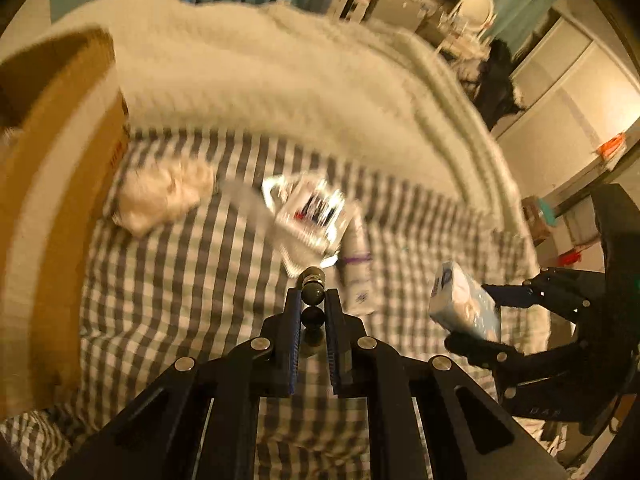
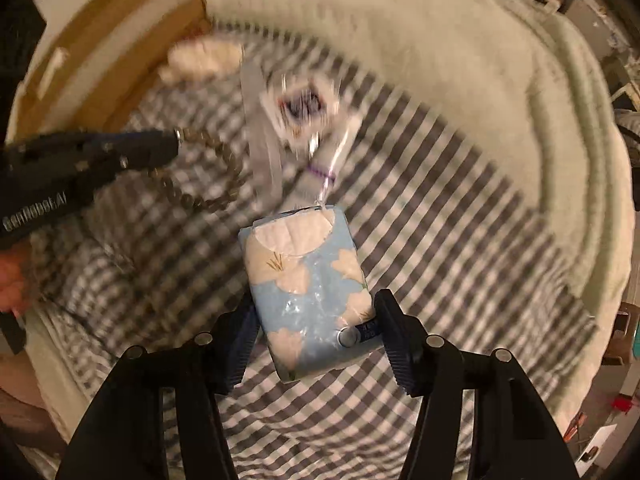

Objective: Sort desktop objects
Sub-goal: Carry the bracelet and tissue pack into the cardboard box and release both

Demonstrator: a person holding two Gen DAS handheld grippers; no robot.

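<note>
My left gripper (image 1: 313, 300) is shut on a dark bead bracelet (image 1: 313, 296), held above the checked bedsheet (image 1: 168, 300); in the right wrist view the bracelet (image 2: 208, 176) hangs as a loop from the left gripper (image 2: 174, 142). My right gripper (image 2: 316, 320) is shut on a blue tissue pack with white flowers (image 2: 308, 292), lifted off the sheet; the pack also shows in the left wrist view (image 1: 464, 300). A clear plastic packet with a printed card (image 1: 312, 212) and a white tube with a purple band (image 1: 358, 268) lie on the sheet ahead.
A cardboard box (image 1: 52, 184) stands at the left, also in the right wrist view (image 2: 104, 52). A crumpled white tissue (image 1: 160, 196) lies beside it. A thick white blanket (image 1: 280, 72) is bunched along the far side. Room clutter lies beyond.
</note>
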